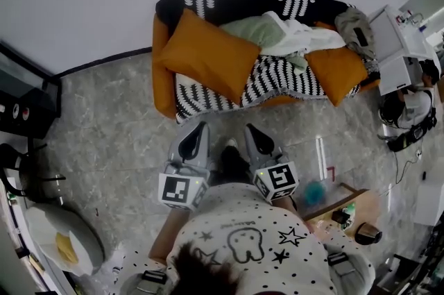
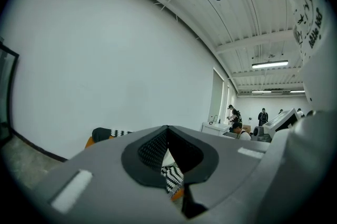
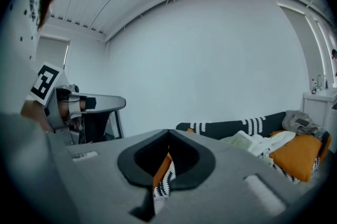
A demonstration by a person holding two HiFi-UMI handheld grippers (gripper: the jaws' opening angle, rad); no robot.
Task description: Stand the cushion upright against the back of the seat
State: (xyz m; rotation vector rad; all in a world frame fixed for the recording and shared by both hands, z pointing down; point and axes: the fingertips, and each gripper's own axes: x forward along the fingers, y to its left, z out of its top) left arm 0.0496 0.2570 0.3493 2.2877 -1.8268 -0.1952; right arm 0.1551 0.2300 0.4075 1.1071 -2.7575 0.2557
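An orange sofa point(image 1: 161, 78) with a black-and-white throw stands against the white wall. A large orange cushion point(image 1: 208, 54) lies tilted on its left half, its top corner leaning on the backrest. A second orange cushion point(image 1: 338, 71) rests at the right end, also seen as the orange cushion point(image 3: 297, 154). My left gripper point(image 1: 202, 125) and right gripper point(image 1: 250, 128) hover side by side over the floor, short of the sofa's front edge, both shut and holding nothing. The left gripper point(image 2: 167, 128) and right gripper point(image 3: 168, 133) show their tips meeting, with the sofa behind them.
A pale green cushion point(image 1: 253, 30) and white cloth point(image 1: 302, 37) lie mid-sofa. A black cabinet point(image 1: 28, 96) stands left. A white desk point(image 1: 399, 51) with a seated person point(image 1: 409, 110) is right. A low table point(image 1: 340, 207) sits near my right side. People point(image 2: 261, 116) stand far off.
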